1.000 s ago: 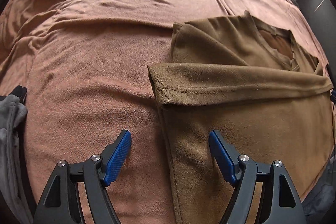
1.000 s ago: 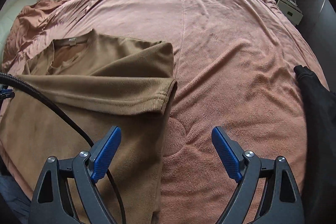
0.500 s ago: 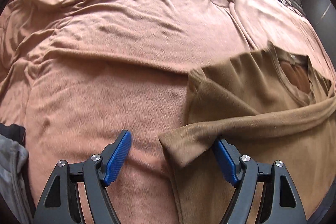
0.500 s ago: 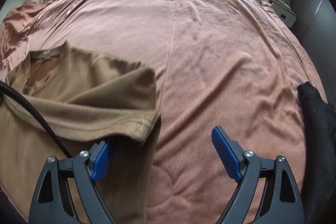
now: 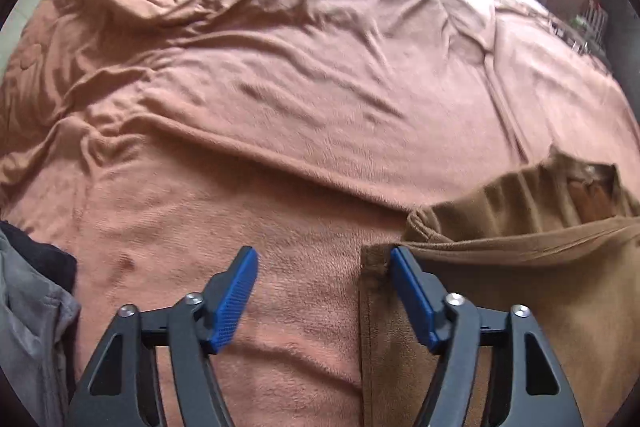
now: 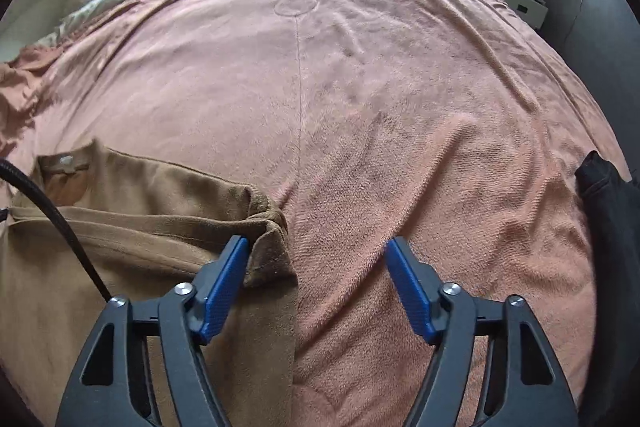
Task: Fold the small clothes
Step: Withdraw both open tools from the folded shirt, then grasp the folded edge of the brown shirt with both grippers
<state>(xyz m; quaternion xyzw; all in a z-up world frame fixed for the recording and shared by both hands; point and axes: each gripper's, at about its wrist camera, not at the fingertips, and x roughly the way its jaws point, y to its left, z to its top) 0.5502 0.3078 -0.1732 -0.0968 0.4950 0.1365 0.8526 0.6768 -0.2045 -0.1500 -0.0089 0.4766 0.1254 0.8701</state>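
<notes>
While both tools stand wide open with nothing between their blue pads, the brown shirt (image 5: 520, 307) lies spread on the bed's pink-brown blanket (image 5: 280, 107) and reaches up to each of them from the inner side.

At the far left of the left wrist view, a grey garment (image 5: 28, 339) with a dark piece above it lies at the blanket's edge, well apart from the shirt. The left tool (image 5: 323, 293) hovers low over bare blanket; its left pad is over the blanket alone, while its right pad sits just at the shirt's left side edge, where a sleeve is folded across the body. Whether the pad touches the cloth cannot be told. The neckline shows further right and beyond.

In the right wrist view, a black cable (image 6: 52, 223) crosses the shirt (image 6: 132, 227) at the left. The folded sleeve's hem ends just beside the left pad of the right tool (image 6: 316, 281), slightly ahead of it and inside the gap; the rest of the gap and the right pad are over bare blanket (image 6: 400, 87). A dark garment (image 6: 604, 211) lies at the far right edge, well apart from the shirt.
</notes>
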